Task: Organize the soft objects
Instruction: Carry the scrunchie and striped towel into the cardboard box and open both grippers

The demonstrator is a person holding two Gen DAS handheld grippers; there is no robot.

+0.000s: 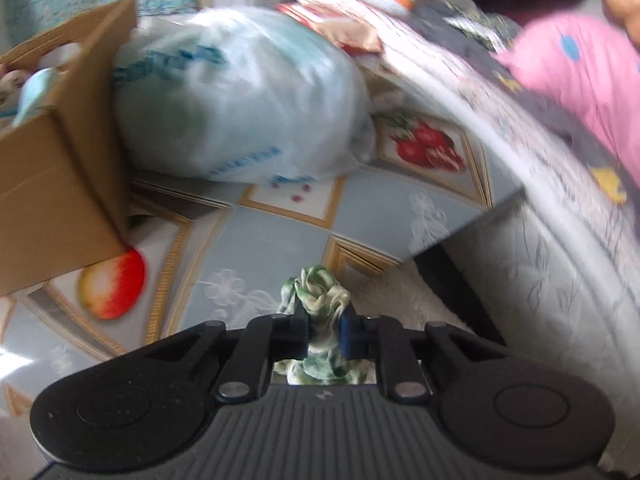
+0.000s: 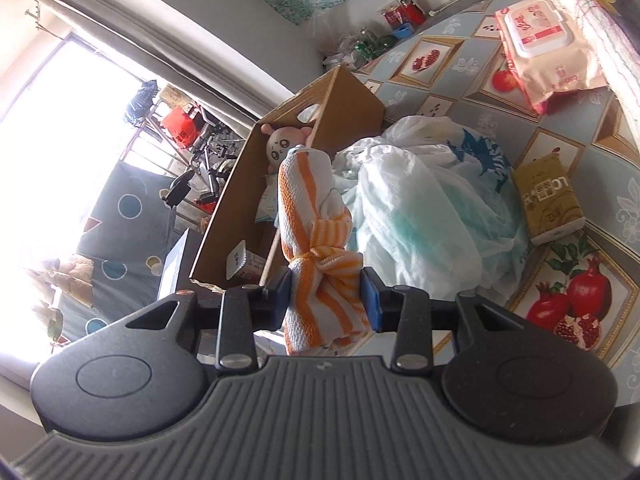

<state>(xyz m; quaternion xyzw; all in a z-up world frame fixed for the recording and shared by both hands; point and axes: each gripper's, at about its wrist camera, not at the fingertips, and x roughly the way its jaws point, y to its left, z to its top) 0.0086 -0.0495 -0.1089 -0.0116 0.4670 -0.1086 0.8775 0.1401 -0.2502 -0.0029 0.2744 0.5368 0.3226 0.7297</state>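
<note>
The table (image 2: 472,92) is covered by a blue-grey oilcloth (image 1: 280,232) printed with framed fruit pictures; the landmark on it is the open cardboard box (image 2: 236,204), which stands directly on the cloth. Just beside the box, touching its long wall, lies a bulging white plastic bag (image 2: 420,216) with blue print; beyond the bag, away from the box, a gold tissue pack (image 2: 548,204) lies flat; farther from the box, near the table's edge, a pink wet-wipe pack (image 2: 548,52) rests with its white lid up; behind the box's far end, small jars and bottles (image 2: 372,42) cluster by the wall, too small to tell apart.
</note>
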